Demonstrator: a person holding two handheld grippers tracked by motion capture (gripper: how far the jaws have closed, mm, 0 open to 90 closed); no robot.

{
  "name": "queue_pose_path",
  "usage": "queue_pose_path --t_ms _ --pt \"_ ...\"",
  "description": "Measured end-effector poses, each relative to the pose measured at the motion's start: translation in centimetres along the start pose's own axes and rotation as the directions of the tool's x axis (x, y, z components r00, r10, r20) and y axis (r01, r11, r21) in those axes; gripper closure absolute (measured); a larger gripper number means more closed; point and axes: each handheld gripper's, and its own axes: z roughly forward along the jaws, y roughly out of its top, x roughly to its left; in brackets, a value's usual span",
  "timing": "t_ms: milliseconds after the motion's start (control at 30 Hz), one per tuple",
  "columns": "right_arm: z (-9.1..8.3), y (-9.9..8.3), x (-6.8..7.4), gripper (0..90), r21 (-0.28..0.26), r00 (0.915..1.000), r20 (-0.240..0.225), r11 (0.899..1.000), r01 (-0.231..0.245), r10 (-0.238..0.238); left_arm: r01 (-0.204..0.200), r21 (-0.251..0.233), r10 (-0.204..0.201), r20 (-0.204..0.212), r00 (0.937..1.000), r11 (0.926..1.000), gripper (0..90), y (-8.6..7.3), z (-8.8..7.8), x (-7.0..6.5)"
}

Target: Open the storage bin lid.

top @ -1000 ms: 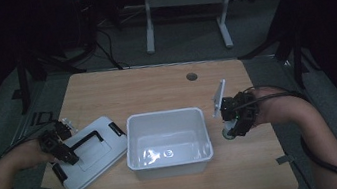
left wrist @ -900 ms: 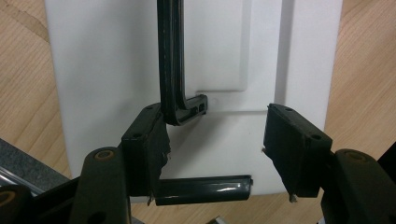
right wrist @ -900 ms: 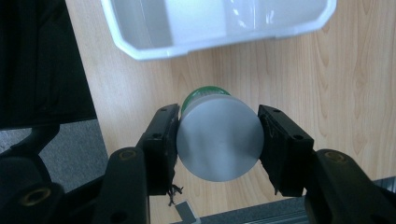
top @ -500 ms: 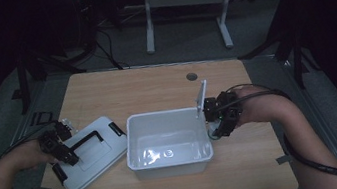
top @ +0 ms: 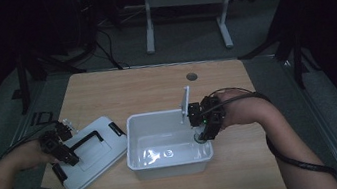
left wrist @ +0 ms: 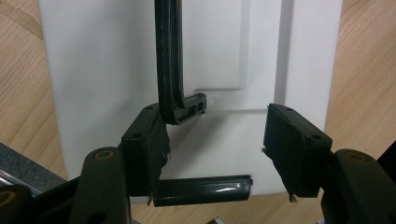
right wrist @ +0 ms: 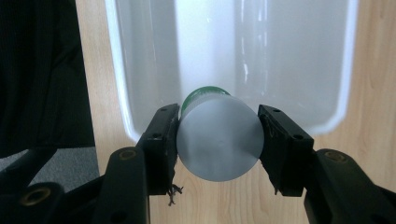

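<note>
Right gripper clamps a grey cylindrical container at centre frame, over the white tub's right rim; left gripper, jaws apart, over white lid, lower left.

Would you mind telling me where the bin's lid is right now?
In the high view, the lid lies flat on the table's left side, beside the white bin, under the left tongs.

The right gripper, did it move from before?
Yes. The right gripper, holding a can, moved left, from beside the bin to over its right rim.
</note>
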Motion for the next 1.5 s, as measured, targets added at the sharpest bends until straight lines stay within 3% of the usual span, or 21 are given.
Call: queue_pose_path --t_ms 433,667,1500 --pt "5.3 1.8 0.0 50.1 0.040 0.9973 -0.064 0.999 0.037 -0.035 0.002 0.005 -0.002 0.001 1.0000 1.0000 39.2 -0.2 0.2 0.1" --pt "7.9 2.5 -0.1 50.1 0.049 0.9965 -0.068 0.997 0.053 -0.049 -0.001 0.000 0.001 -0.001 1.0000 1.0000 39.3 -0.3 0.1 0.1" --pt "13.4 3.6 -0.2 50.0 0.133 0.9915 -0.117 0.989 0.072 -0.057 0.002 0.010 -0.002 -0.001 1.0000 0.9999 39.2 -0.5 0.4 0.2"
